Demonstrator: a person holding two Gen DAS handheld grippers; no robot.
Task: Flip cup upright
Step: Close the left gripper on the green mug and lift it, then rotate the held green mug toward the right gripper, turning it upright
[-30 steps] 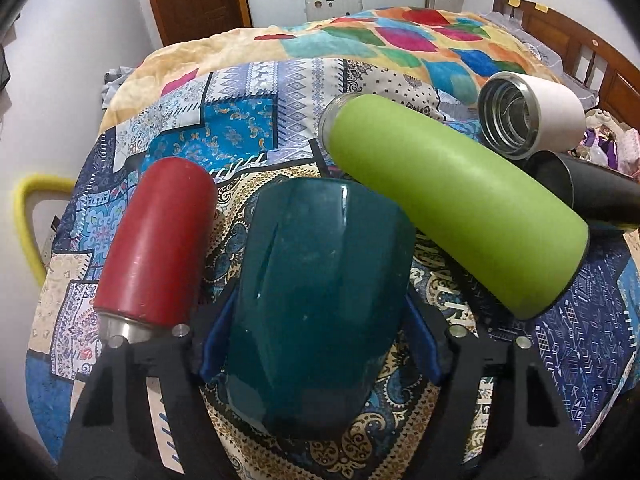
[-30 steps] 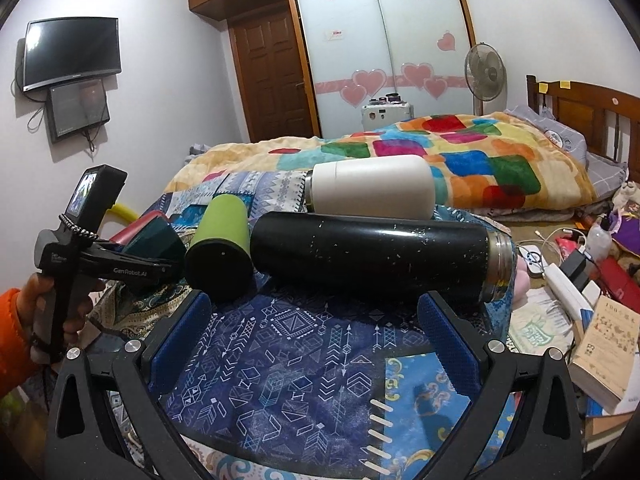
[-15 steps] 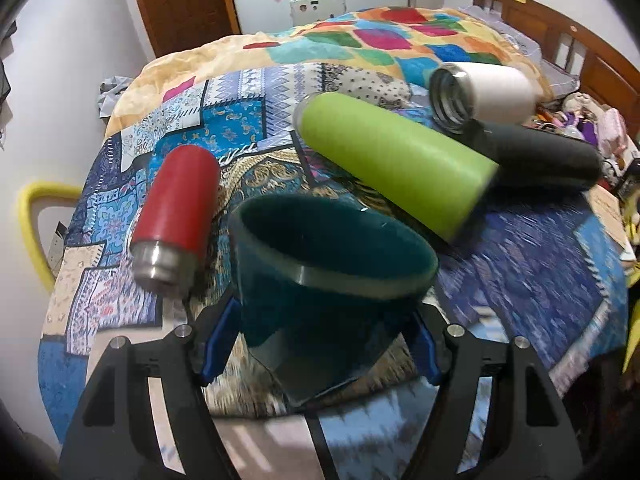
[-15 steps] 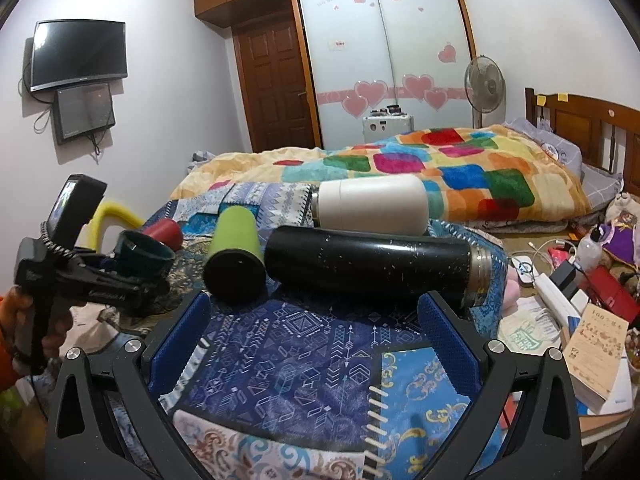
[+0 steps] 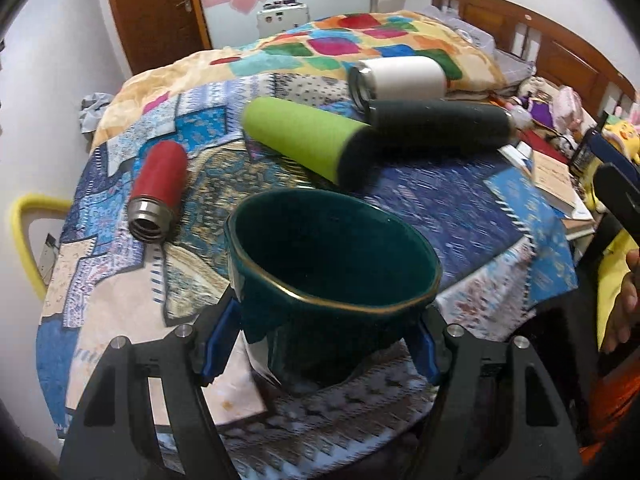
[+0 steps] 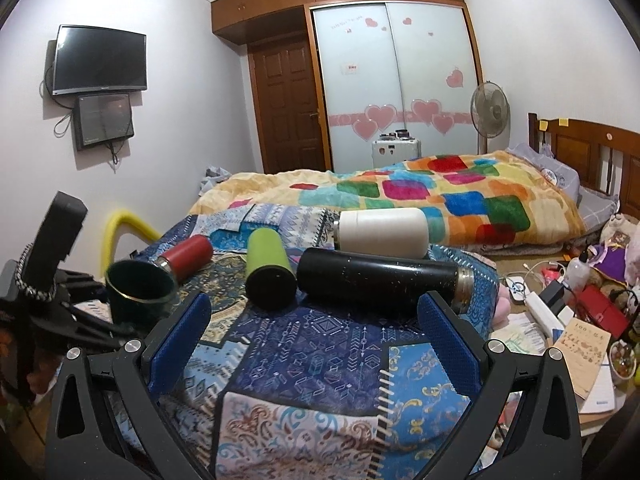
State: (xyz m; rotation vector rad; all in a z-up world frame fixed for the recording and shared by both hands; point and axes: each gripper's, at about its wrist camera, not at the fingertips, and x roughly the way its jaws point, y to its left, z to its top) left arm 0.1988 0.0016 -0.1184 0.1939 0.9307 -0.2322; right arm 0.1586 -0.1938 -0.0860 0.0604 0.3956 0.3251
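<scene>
A dark teal cup with a gold rim is held nearly upright, mouth up, above the patterned cloth. My left gripper is shut on its lower body, blue pads on both sides. The cup also shows in the right wrist view, at the left, held by the left gripper. My right gripper is open and empty over the cloth's near edge, in front of a black flask.
On the cloth lie a red flask, a green flask, a black flask and a white flask. A bed with a colourful blanket stands behind. Books and clutter lie at the right.
The left gripper has lifted the teal cup off the cloth and turned it from lying on its side to mouth up, pulling back. The right gripper has drawn back slightly.
</scene>
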